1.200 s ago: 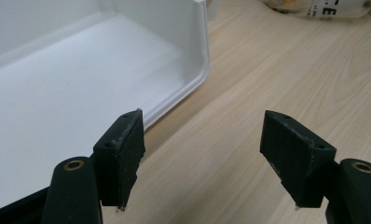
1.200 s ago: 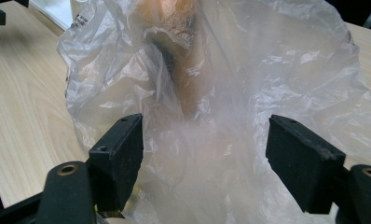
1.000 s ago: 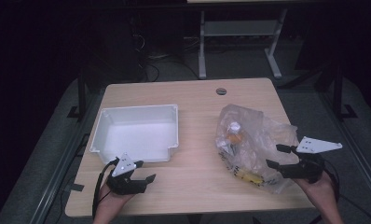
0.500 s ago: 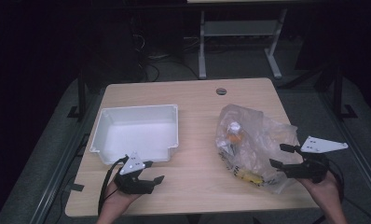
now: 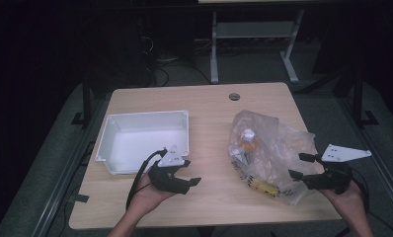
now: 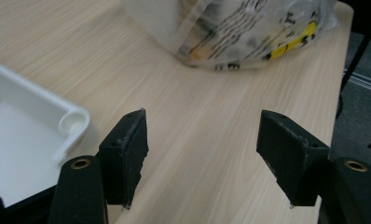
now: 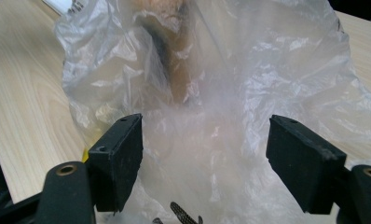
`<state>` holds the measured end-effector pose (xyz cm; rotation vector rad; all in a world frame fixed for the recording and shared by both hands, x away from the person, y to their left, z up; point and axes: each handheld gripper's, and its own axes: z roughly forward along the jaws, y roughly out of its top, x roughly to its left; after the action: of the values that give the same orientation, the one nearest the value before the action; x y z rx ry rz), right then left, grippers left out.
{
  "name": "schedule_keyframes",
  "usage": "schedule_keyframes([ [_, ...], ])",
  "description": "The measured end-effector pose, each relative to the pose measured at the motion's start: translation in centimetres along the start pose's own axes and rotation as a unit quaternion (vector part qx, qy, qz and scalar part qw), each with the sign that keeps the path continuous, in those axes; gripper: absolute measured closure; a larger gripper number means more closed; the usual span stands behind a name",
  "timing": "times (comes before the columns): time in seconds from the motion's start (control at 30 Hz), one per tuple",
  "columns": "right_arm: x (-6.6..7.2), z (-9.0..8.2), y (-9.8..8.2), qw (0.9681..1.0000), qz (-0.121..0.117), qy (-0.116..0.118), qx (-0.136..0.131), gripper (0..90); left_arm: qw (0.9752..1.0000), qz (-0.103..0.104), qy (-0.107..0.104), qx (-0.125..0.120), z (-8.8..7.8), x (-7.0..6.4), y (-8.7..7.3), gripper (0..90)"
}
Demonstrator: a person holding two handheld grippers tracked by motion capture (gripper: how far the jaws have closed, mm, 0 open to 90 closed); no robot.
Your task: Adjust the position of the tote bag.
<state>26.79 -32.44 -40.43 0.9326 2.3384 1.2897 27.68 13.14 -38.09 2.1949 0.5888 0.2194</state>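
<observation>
With both tongs open, close your right tongs on the clear plastic bag edge beside them, then bring your left tongs across to it.

Both hand-held grippers, the left gripper and the right gripper, are black with blocky, wedge-shaped jaws and brass-coloured screw eyelets at the jaw bases. Each carries a grey three-cornered plate with small holes on top. A black cable loops from the left one; the forearms are bare.

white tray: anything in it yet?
Empty. The white tray shows a bare floor in the high view; the items sit inside the plastic bag.
</observation>
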Motion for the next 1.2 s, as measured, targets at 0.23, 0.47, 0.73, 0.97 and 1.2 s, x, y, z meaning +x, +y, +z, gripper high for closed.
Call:
schedule_keyframes([
  [0.23,0.0,-0.2,-0.1,1.0000,-0.003,0.002,0.000,26.6,0.9997,0.018,-0.014,0.010,1.2,-0.3,2.8,33.4],
  [0.47,0.1,-0.4,0.0,1.0000,-0.005,0.000,-0.002,26.6,0.9992,0.030,-0.023,0.010,2.2,-0.3,5.0,33.4],
  [0.73,0.0,-0.5,0.0,1.0000,-0.005,0.001,-0.008,26.5,0.9984,0.039,-0.036,0.020,4.1,-0.3,7.5,33.4],
  [0.97,0.0,-0.7,0.1,0.9999,-0.007,0.000,-0.010,26.6,0.9975,0.050,-0.033,0.037,6.1,-0.2,9.5,34.1],
  [1.2,0.0,-0.7,0.1,0.9999,-0.010,-0.002,-0.010,26.7,0.9979,0.029,-0.033,0.047,8.0,0.8,9.9,39.2],
])
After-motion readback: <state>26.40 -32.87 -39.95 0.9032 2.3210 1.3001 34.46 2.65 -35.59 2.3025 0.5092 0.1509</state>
